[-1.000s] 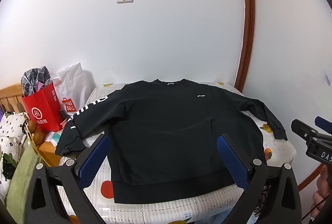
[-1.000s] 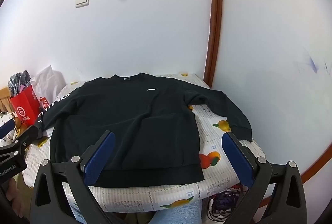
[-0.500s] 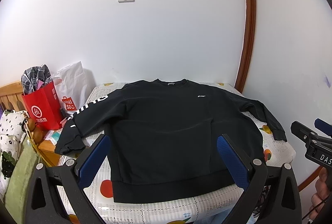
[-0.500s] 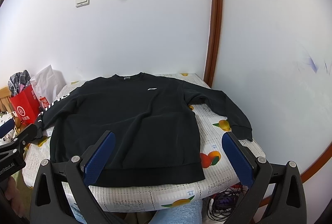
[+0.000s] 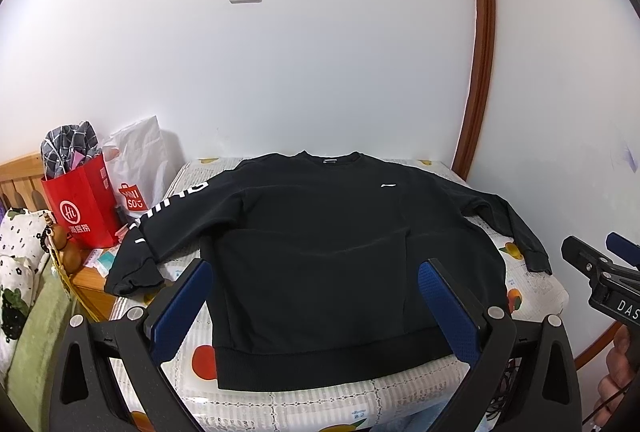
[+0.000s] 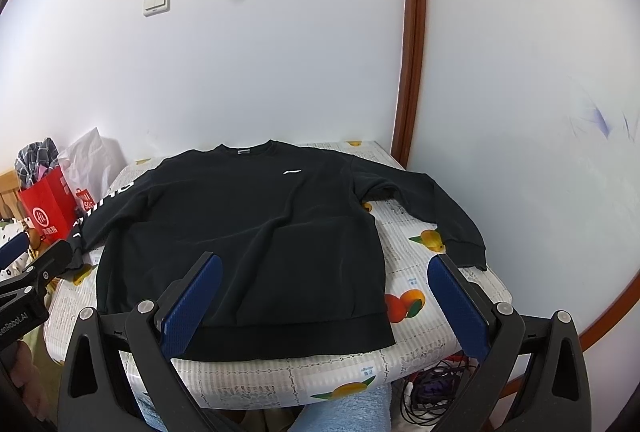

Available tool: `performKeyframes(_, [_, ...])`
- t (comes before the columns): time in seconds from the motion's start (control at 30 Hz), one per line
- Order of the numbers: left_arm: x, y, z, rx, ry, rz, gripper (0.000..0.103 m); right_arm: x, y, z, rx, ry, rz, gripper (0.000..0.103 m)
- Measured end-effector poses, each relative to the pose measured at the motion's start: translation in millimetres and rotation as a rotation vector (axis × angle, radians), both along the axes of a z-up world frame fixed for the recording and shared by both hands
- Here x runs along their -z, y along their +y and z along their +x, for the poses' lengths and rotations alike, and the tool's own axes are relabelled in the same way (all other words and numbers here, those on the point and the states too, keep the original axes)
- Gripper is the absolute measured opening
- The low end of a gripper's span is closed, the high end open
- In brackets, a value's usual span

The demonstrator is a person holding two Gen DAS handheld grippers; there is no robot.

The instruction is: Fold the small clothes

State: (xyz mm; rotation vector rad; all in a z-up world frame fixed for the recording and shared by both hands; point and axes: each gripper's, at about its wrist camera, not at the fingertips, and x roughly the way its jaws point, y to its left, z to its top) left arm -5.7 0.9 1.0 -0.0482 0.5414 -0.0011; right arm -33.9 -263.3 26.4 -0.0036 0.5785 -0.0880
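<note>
A black sweatshirt lies flat, front up, on a small table with a fruit-print cloth. Both sleeves are spread out; the left one carries white lettering and hangs over the table's left edge. My left gripper is open, held above the hem at the near edge. My right gripper is also open, over the hem's right part. Neither touches the cloth. Each gripper shows at the edge of the other's view.
A red paper bag and a white shopping bag stand on a wooden stand left of the table. White walls close behind and to the right, with a brown wooden trim. Cables lie on the floor under the table's right corner.
Both views have shifted only very slightly; the grippers stay open and the sweatshirt has not moved.
</note>
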Motion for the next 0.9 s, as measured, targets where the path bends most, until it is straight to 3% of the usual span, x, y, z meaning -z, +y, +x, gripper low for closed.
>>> performKeyframes(0.9, [1.5,2.4,-2.1,-0.001,-0.007,-0.003,0.103,1.4,-0.6,0.5,0.008,0.006,-0.004,0.101])
